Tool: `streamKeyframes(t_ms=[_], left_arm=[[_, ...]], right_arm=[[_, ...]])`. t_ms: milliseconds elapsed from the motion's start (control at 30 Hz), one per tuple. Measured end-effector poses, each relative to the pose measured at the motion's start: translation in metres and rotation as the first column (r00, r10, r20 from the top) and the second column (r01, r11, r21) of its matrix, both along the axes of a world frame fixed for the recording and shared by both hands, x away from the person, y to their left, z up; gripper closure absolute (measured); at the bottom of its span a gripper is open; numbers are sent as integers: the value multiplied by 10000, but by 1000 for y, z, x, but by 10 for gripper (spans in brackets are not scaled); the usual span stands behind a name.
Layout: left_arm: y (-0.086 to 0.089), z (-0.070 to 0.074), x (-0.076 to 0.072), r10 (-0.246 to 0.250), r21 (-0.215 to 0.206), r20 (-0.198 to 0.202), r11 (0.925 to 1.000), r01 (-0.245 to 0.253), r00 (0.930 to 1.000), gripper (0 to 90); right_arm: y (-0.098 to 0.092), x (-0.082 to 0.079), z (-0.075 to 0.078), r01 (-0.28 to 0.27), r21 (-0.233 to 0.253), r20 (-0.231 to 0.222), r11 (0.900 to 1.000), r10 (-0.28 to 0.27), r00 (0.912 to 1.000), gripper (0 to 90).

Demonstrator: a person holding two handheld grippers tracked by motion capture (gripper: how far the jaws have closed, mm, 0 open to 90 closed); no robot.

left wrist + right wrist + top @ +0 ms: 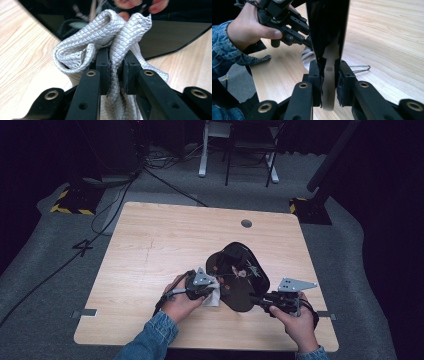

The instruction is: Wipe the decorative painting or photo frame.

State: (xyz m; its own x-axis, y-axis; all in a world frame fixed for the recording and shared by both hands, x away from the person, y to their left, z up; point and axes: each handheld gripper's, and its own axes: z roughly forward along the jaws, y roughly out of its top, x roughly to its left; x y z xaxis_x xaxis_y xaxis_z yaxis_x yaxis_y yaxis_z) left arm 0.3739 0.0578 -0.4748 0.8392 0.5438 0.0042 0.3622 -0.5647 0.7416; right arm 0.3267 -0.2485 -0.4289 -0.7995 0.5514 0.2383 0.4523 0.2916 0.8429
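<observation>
Black tray (239, 277): glossy, painted motif on face, tilted up off wooden surface (165, 240), near its front edge. Right gripper (329, 80) jaws clamped on tray's near rim. Left gripper (116, 72) jaws pinching folded grey textured cloth (100, 37), cloth pressed against tray's left edge. Metal clip (360, 68) on surface just right of tray.

A recording lab: black-curtained walls, floor cables (120, 195), hazard-taped stand bases (72, 202), grey carpet (45, 250).
</observation>
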Motion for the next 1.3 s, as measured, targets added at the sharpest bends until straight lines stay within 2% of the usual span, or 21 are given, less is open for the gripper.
streamKeyframes(t_ms=[233,433,533,633,767,933,1100,1300], left_arm=[[6,-3,4,352,194,79,9992,-353,9993,780],[3,-3,2,382,218,-49,9990,-381,9993,787],[-2,-4,0,159,109,-236,9998,-156,9996,789],[-10,-3,-5,-49,313,-213,9995,55,9998,789],[-19,-3,-11,-335,316,-320,9989,346,9989,789],[-32,-4,-19,-808,246,-513,9963,822,9954,789],[-43,-4,-27,-1284,250,-510,9912,1298,9904,787],[-48,-6,-30,-1428,187,-569,9894,1441,9881,788]], right_arm=[[0,0,0,-6,28,-21,10000,6,10000,767],[1,0,0,5,26,-18,10000,-5,10000,768],[1,0,0,9,28,-23,10000,-9,10000,768],[1,0,0,20,25,-31,10000,-20,10000,768],[0,0,0,41,9,-13,10000,-41,10000,769],[0,0,0,44,-16,-1,10000,-44,10000,771],[0,0,0,61,-22,6,10000,-61,10000,772],[-1,0,0,99,-14,0,9999,-99,10000,774]])
